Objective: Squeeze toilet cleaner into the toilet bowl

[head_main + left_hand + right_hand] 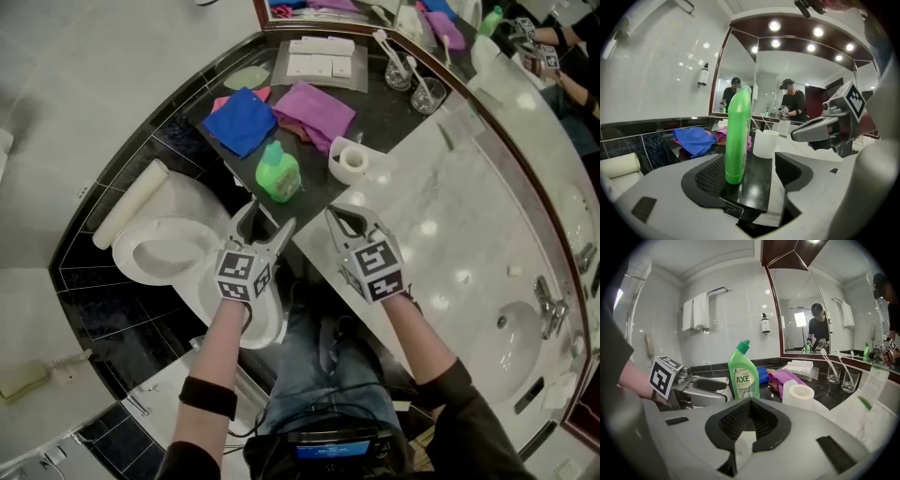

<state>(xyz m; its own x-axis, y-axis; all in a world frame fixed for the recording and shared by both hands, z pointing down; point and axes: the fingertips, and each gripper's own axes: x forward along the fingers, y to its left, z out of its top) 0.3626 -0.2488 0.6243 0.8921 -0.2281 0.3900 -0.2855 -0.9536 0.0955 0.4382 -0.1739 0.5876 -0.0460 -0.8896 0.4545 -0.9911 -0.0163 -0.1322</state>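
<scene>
Reach step, I'd say: your left gripper (270,217) is wide open, just near of the green bottle (278,173) on the black counter (375,108); right gripper (334,215) is closed, empty. Next, slide in and clamp it.

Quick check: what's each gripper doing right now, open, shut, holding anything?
Left gripper: open, gripping nothing; the green cleaner bottle stands just ahead of its jaws.
Right gripper: shut, empty.
</scene>
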